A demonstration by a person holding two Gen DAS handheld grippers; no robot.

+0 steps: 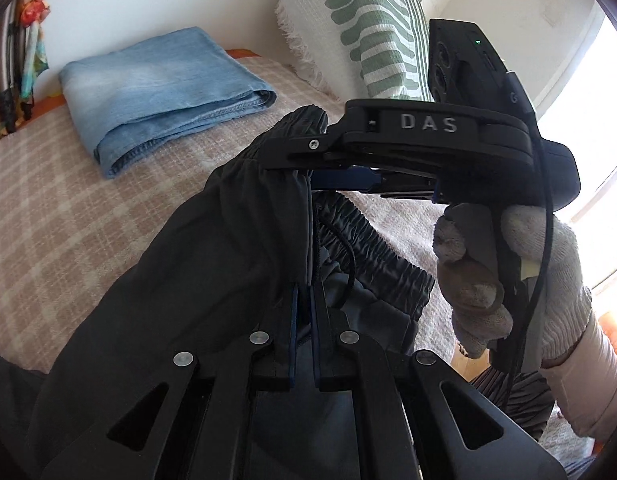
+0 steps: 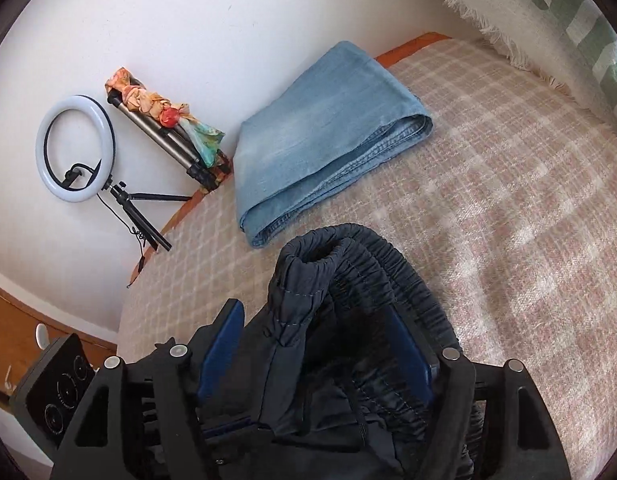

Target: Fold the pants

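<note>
Dark grey pants (image 1: 196, 264) with an elastic waistband hang above the bed. My left gripper (image 1: 304, 292) is shut on a fold of the pants fabric near the waistband. My right gripper (image 2: 320, 320) has its jaws apart with the bunched waistband (image 2: 364, 256) between the blue pads; whether it is clamped or open is unclear. In the left wrist view the right gripper (image 1: 304, 160) reaches in from the right, held by a gloved hand (image 1: 508, 272), its fingers at the waistband edge.
Folded light blue jeans (image 1: 156, 92) lie on the checked bedspread (image 1: 48, 216), also in the right wrist view (image 2: 324, 136). A green and white pillow (image 1: 356, 24) leans at the wall. A ring light (image 2: 74, 148) and tripod (image 2: 168, 132) stand beside the bed.
</note>
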